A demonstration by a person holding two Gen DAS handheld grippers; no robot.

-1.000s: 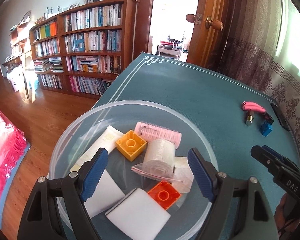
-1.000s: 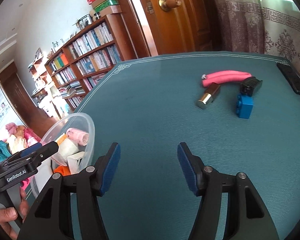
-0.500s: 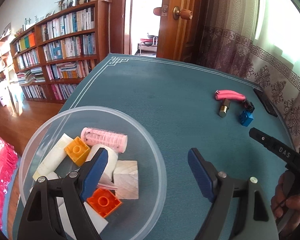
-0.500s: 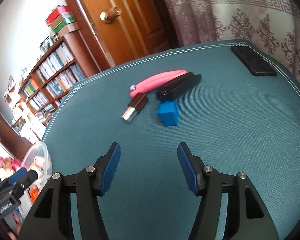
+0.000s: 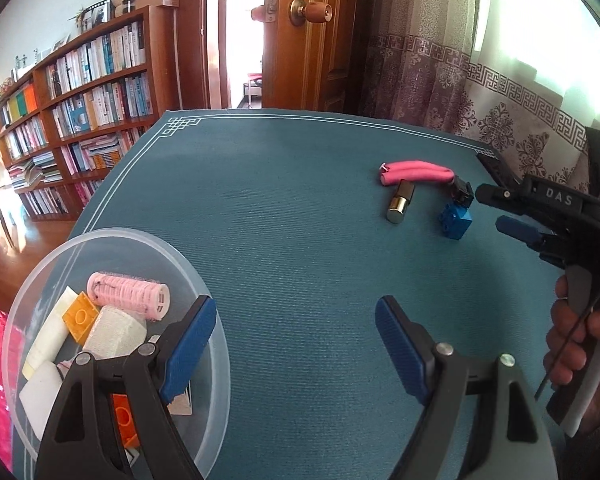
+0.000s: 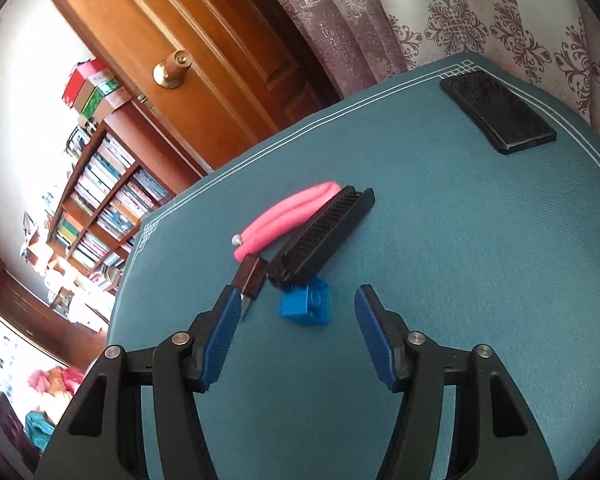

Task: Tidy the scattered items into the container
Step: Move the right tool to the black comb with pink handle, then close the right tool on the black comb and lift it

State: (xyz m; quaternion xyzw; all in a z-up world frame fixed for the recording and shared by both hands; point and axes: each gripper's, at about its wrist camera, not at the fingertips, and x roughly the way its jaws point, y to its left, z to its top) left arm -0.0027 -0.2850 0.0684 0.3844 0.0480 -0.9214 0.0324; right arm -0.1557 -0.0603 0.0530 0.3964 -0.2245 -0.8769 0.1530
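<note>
Right tongs [image 6: 296, 334]: I am holding them spread wide and empty, framing the blue brick [image 6: 305, 305] so it sits between the pads, untouched.
Left tongs [image 5: 296, 342]: gaping, empty, hovering by the clear bowl [image 5: 216, 340] near left.
Leftovers: pink roll [image 6: 288, 216], black comb [image 6: 322, 236], gold-tipped tube [image 5: 400, 202] clustering far right.

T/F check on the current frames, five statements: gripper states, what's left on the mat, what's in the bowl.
1. The right gripper is open and holds nothing. True.
2. The blue brick lies in the clear bowl. False: it sits on the teal mat, in front of the right gripper.
3. The left gripper is shut on the orange brick. False: it is open and empty.
4. The pink hair roller is inside the bowl. True.
5. The black comb lies far apart from the pink foam curler. False: they lie side by side.
</note>
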